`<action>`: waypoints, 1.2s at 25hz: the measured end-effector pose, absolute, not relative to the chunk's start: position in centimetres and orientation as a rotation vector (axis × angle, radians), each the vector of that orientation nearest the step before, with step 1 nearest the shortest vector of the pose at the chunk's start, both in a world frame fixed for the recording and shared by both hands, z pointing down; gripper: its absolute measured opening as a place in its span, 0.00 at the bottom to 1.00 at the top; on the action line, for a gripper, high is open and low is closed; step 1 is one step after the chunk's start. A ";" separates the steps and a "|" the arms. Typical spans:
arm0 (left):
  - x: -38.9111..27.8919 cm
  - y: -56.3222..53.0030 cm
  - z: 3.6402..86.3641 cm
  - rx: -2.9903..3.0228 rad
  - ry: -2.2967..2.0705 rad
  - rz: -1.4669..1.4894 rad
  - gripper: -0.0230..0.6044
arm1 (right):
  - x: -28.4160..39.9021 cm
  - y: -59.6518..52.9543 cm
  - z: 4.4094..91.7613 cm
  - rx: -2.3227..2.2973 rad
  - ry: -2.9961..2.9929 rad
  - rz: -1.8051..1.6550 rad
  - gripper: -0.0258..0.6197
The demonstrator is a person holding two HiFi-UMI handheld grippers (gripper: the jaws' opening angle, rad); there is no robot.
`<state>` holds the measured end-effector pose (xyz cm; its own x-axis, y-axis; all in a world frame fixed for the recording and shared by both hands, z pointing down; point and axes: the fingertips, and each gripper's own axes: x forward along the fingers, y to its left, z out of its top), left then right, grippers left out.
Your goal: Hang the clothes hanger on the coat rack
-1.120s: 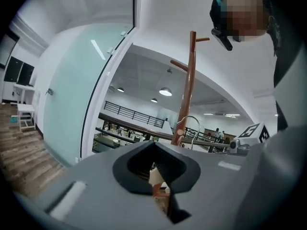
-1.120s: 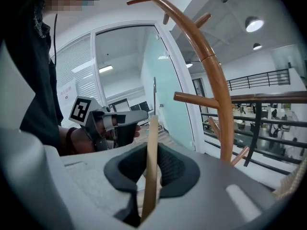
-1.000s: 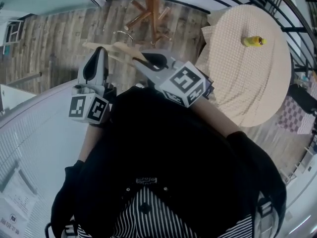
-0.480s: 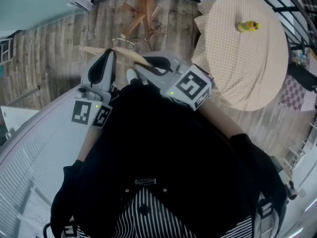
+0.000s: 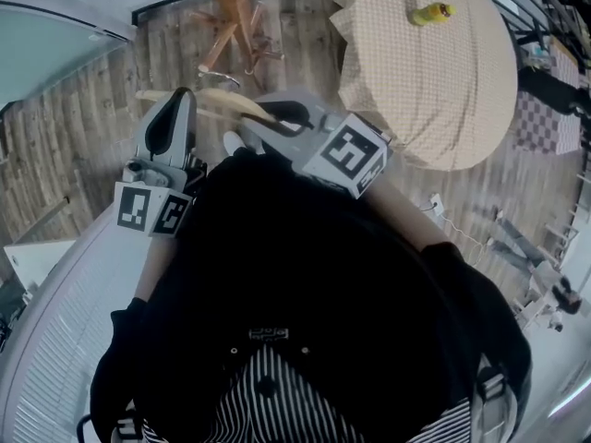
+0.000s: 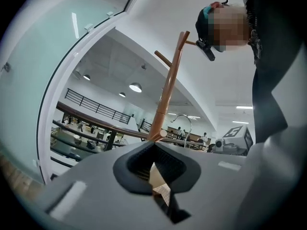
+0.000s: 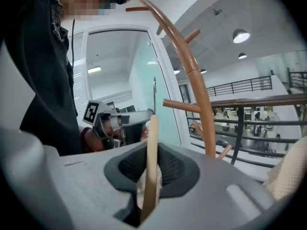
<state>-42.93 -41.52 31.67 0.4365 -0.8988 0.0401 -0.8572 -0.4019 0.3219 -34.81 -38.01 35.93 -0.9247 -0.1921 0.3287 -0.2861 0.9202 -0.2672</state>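
Observation:
A pale wooden clothes hanger (image 5: pixel 226 100) with a metal hook (image 5: pixel 222 77) is held level in front of me, just short of the brown wooden coat rack (image 5: pixel 229 3). My left gripper (image 5: pixel 183 95) is shut on the hanger's left arm, whose pale wood (image 6: pixel 156 172) shows between its pads. On the hanger's right arm my right gripper (image 5: pixel 268 113) is shut, with the wood strip (image 7: pixel 151 147) pinched upright between its pads. The rack's pole (image 6: pixel 169 92) and its pegs (image 7: pixel 182 105) rise close ahead in both gripper views. The hook (image 6: pixel 184 122) hangs free beside the pole.
A round table under a cream cloth (image 5: pixel 443 90) stands to the right, with a small yellow object (image 5: pixel 430 13) on it. A dark balcony railing (image 7: pixel 259 102) runs behind the rack. A glass wall (image 6: pixel 43 71) is at the left. The floor is wood plank (image 5: pixel 83 155).
The rack and the table have slid up and left in the head view. Both grippers have swung a little to the left, keeping hold of the hanger.

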 end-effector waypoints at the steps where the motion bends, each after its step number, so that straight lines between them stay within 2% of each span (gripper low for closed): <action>1: -42.7 -41.6 31.6 2.396 -1.502 -0.211 0.04 | -34.7 -38.1 35.9 0.363 -2.779 0.451 0.13; 30: -39.2 -43.1 33.0 2.418 -1.387 -0.093 0.04 | -33.5 -41.7 36.4 0.460 -2.739 0.484 0.13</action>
<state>-39.18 -43.08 33.02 0.5183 -0.8473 0.1159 -0.8243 -0.4589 0.3315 -33.54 -41.69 36.45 -0.8965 -0.2545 0.3625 -0.3633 0.8908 -0.2730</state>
